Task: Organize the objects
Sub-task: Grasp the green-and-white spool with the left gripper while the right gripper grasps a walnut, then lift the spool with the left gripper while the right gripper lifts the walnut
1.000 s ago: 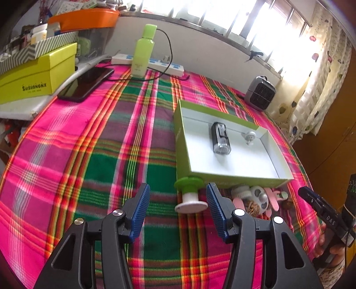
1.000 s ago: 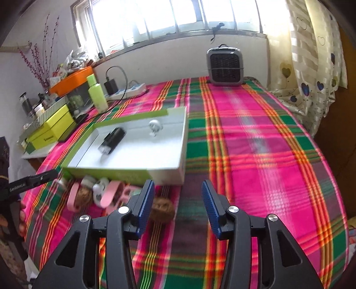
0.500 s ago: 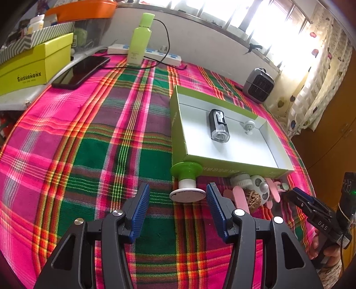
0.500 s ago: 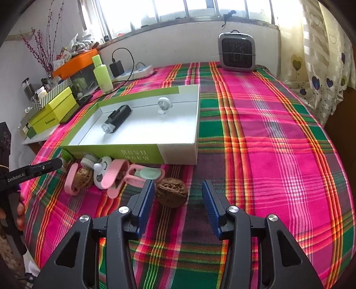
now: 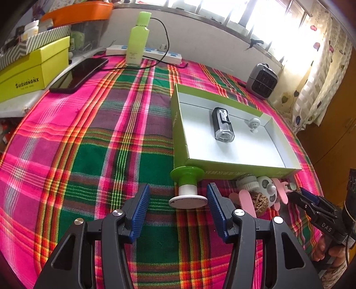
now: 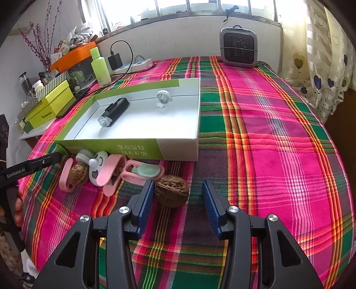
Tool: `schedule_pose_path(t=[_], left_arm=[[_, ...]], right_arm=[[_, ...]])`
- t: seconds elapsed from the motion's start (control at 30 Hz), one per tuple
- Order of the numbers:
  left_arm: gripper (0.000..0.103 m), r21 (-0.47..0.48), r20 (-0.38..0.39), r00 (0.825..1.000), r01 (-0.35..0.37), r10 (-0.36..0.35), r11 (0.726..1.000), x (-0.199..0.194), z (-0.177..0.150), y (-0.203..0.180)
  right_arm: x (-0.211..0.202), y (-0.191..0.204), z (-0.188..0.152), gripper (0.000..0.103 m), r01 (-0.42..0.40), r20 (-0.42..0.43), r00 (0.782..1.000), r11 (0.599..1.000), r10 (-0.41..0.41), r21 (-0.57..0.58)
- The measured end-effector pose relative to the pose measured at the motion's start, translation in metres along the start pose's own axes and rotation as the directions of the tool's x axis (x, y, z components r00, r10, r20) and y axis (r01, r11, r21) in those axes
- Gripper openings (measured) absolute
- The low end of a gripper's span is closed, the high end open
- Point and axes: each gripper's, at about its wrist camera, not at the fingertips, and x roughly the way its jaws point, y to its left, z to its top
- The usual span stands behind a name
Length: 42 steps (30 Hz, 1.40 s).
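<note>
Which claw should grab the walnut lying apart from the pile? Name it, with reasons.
Right. The right claw is open with that walnut already between its fingers. The left claw is open around the green-and-white spool instead.

A home, probably a bedroom: heart-print curtains (image 6: 327, 73) flank the window (image 6: 178, 9), beneath which a plaid cloth (image 6: 267, 133) carries a small heater (image 6: 238, 50).
</note>
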Motion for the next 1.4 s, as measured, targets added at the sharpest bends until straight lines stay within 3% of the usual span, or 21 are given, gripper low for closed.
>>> schedule_pose_path(t=[0.03,0.27,0.57,1.4], left_arm=[[0.052,0.004,-0.001,1.000,-0.008,0.008,1.000,0.001,0.001,-0.001],[0.050,0.008,-0.001,1.000,-0.026,0.026,1.000,0.002,0.001,-0.004],[0.032,0.003,0.011,0.998,-0.059,0.059,0.998,0.001,0.000,0.000],[0.032,0.033,0.023,0.998,-0.066,0.065,0.997,-0.012,-0.020,-0.012]], right_arm=[[0.000,0.000,0.000,0.039,0.002,-0.001,1.000,1.000,-0.002,-0.003],[-0.001,-0.002,0.000,0.032,0.003,0.000,1.000,1.000,-0.003,0.004],[-0.002,0.000,-0.001,0.032,0.014,0.000,1.000,1.000,-0.014,-0.006],[-0.011,0.010,-0.010,0.032,-0.005,0.011,1.000,1.000,0.005,-0.012]])
